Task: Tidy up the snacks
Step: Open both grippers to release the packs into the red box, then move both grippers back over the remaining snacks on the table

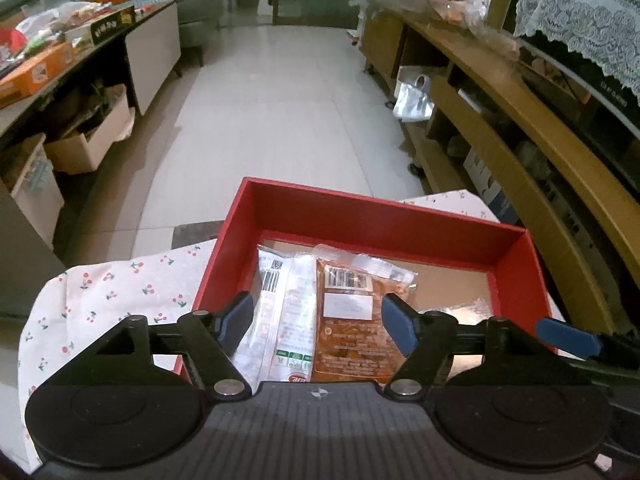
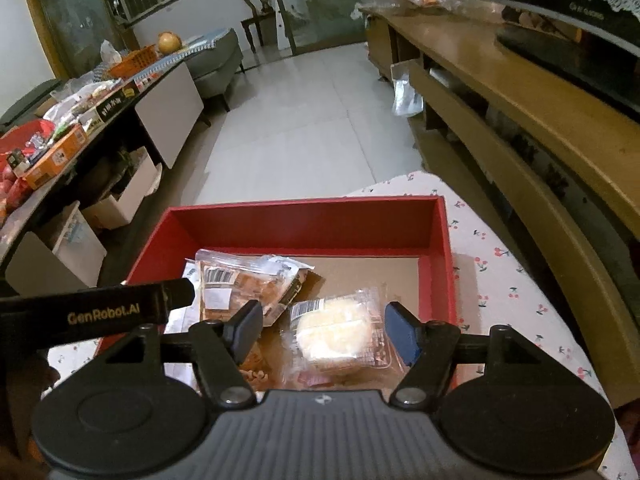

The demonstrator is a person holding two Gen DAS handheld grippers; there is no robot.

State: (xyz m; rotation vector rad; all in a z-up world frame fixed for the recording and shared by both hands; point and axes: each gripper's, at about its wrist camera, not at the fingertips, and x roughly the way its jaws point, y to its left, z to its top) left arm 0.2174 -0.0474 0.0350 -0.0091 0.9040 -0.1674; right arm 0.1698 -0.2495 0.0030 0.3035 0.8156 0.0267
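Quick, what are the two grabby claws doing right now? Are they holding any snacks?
Left gripper: jaws open, holding nothing, above the snack packets in the red box.
Right gripper: jaws open, holding nothing, above the pale bun packet.

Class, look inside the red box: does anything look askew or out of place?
Slightly: in the red box, the orange-brown snack packet lies at an angle, overlapping the white packet. The pale bun pack sits apart. Nothing spilled.

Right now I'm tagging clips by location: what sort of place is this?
Most likely a home living room: a long wooden TV stand carrying a lace-draped television, a sofa, and a cluttered side table.
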